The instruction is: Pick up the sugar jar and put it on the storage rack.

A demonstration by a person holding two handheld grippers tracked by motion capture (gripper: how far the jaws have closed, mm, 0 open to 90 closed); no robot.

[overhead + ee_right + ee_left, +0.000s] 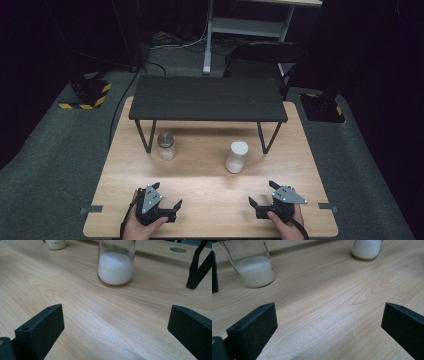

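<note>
Wood-grain table (pixel 210 205) carries both tongs near its front edge, one in each of the person's hands. The left gripper (pixel 166 196) lies at the front left, its jaws spread wide with nothing between them; in the left gripper view (pixel 329 322) bare tabletop shows in the gap between the two black jaws. The right gripper (pixel 263 194) lies at the front right, likewise released, its jaws well apart and holding nothing; the right gripper view (pixel 116 322) shows plain wood between them too. The two grippers are well apart from each other, their jaws angled inward and forward.

Ahead of the left gripper, and well apart from it, stands a glass jar with a metal lid (pixel 166 146), upright, part-filled with white grains. In the left gripper view this jar (pixel 254 270) sits ahead and to the left of the jaws. Ahead of the right gripper and slightly toward the left one stands a second jar with a white lid (pixel 236 156), also upright and holding white grains; in the right gripper view it (pixel 115 265) stands nearly straight ahead of the jaws, and in the left gripper view it (pixel 367 249) shows far off to the right.

Beyond both jars, farther from the tongs, a low black shelf (pixel 207 98) on thin black legs spans the back of the table. The metal-lidded jar stands just beside its left leg (pixel 146 136). A grey carpeted floor (pixel 50 165) surrounds the table.
</note>
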